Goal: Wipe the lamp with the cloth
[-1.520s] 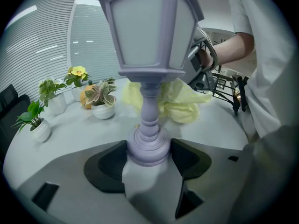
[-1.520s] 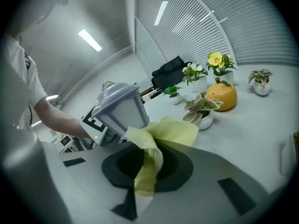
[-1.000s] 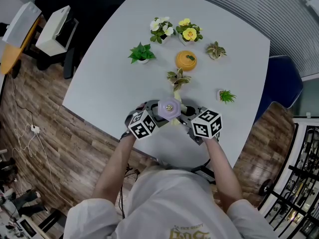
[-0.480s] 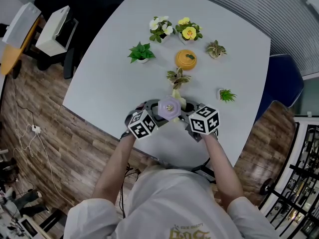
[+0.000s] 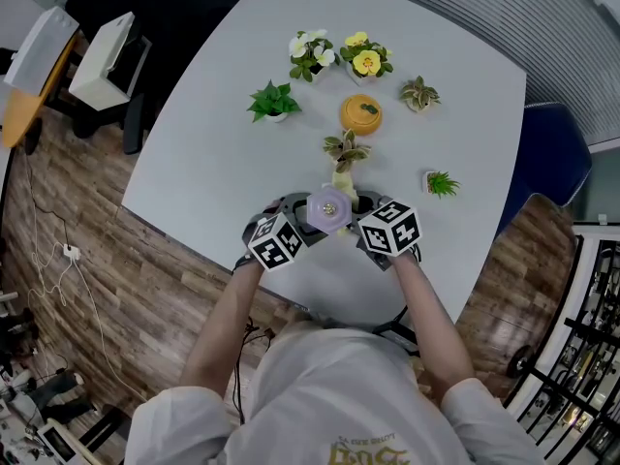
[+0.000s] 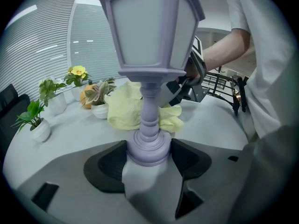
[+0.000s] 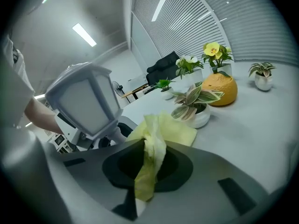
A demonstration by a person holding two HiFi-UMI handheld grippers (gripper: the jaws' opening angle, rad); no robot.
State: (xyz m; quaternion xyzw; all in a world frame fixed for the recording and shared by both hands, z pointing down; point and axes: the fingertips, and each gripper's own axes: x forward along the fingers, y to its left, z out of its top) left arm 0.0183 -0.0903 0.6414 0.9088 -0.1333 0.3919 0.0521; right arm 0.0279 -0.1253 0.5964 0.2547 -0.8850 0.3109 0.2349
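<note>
Gripped: lilac lantern lamp [image 6: 149,36], pale yellow cloth [image 7: 173,132]
Left gripper's [image 6: 148,160] jaws clasp the lamp's round base; right gripper's [image 7: 149,164] jaws pinch the cloth.

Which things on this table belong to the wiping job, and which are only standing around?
For the job:
lamp, gripped at its base by the left gripper
yellow cloth, pinched in the right gripper

Just standing about:
six small potted plants
orange fruit-shaped ornament
</note>
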